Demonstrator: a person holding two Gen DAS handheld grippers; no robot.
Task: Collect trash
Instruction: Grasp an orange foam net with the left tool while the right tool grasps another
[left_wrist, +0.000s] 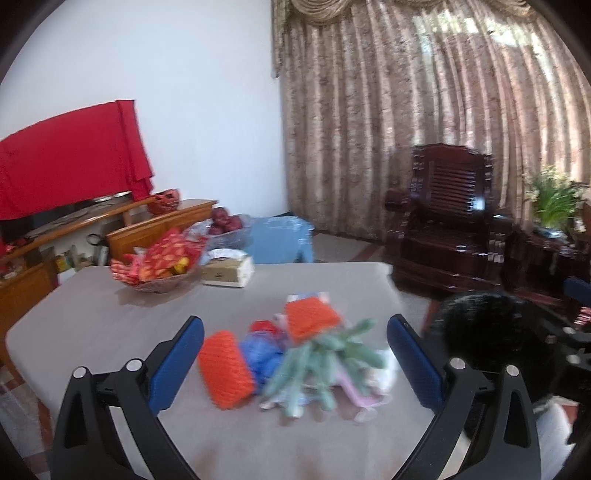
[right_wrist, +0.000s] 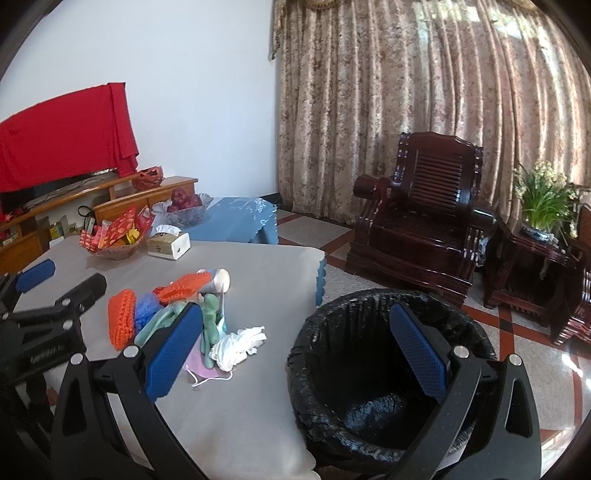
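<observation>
A heap of trash lies on the grey table (left_wrist: 110, 317): two orange foam nets (left_wrist: 225, 369), blue plastic (left_wrist: 260, 356), green gloves (left_wrist: 325, 362), a pink mask (right_wrist: 201, 363), crumpled white tissue (right_wrist: 238, 343) and a paper cup (right_wrist: 220, 279). My left gripper (left_wrist: 295, 363) is open and empty, its jaws on either side of the heap just above it. My right gripper (right_wrist: 299, 350) is open and empty, above the near rim of the black-lined trash bin (right_wrist: 388, 402), which stands beside the table's right edge. The left gripper also shows in the right wrist view (right_wrist: 61, 280).
At the table's far end stand a bowl of red snack packets (left_wrist: 159, 266), a tissue box (left_wrist: 229, 271) and a glass bowl of apples (right_wrist: 184, 206). Beyond are a blue-covered stool (right_wrist: 240, 221), a dark wooden armchair (right_wrist: 424, 221), a side table with a plant (right_wrist: 543, 206) and a wooden TV cabinet (left_wrist: 155, 225).
</observation>
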